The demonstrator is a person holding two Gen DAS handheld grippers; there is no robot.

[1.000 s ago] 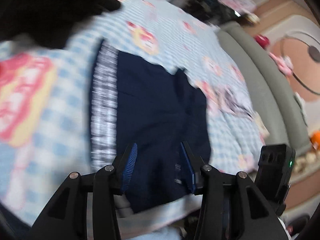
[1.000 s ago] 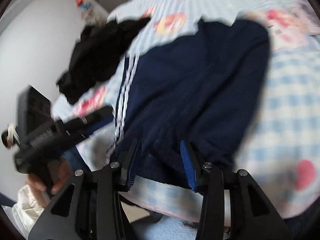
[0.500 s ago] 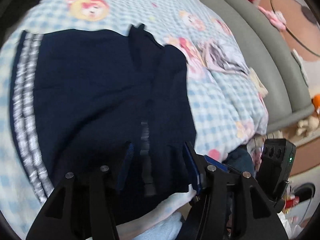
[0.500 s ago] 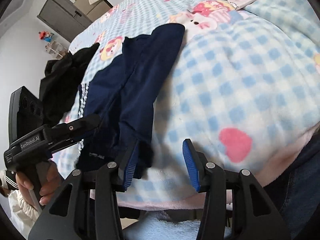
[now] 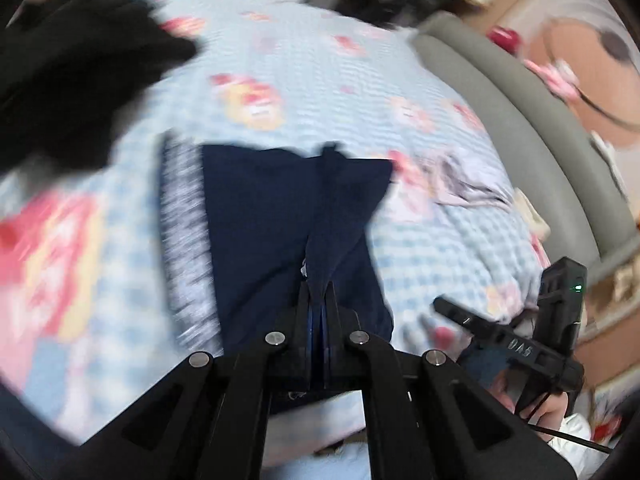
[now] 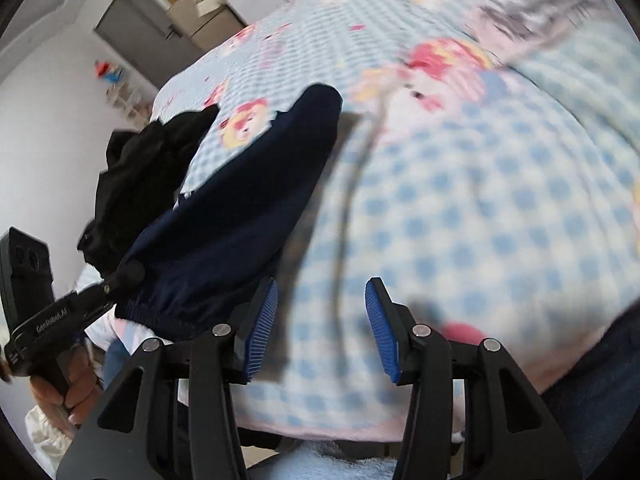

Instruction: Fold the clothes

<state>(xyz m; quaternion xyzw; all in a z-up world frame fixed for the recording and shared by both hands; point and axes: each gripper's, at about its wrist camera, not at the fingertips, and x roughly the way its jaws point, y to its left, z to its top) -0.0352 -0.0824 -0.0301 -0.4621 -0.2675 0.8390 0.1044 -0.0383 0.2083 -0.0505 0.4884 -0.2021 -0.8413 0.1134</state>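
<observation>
Left tool [image 5: 319, 292] pinched tight on navy shorts [image 5: 280, 216]; right tool [image 6: 322, 322] spread, empty, above checked blanket [image 6: 480, 208].

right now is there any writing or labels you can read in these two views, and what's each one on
"GenRobot.AI": white lettering along the black body of the left gripper, seen in the right wrist view.
"DAS": pale letters on the black body of the right gripper, seen in the left wrist view; blurred, so this reading is unsure.
The checked blanket bears cartoon prints but no words that can be read.
The navy shorts show white side stripes only, no readable label.
</observation>
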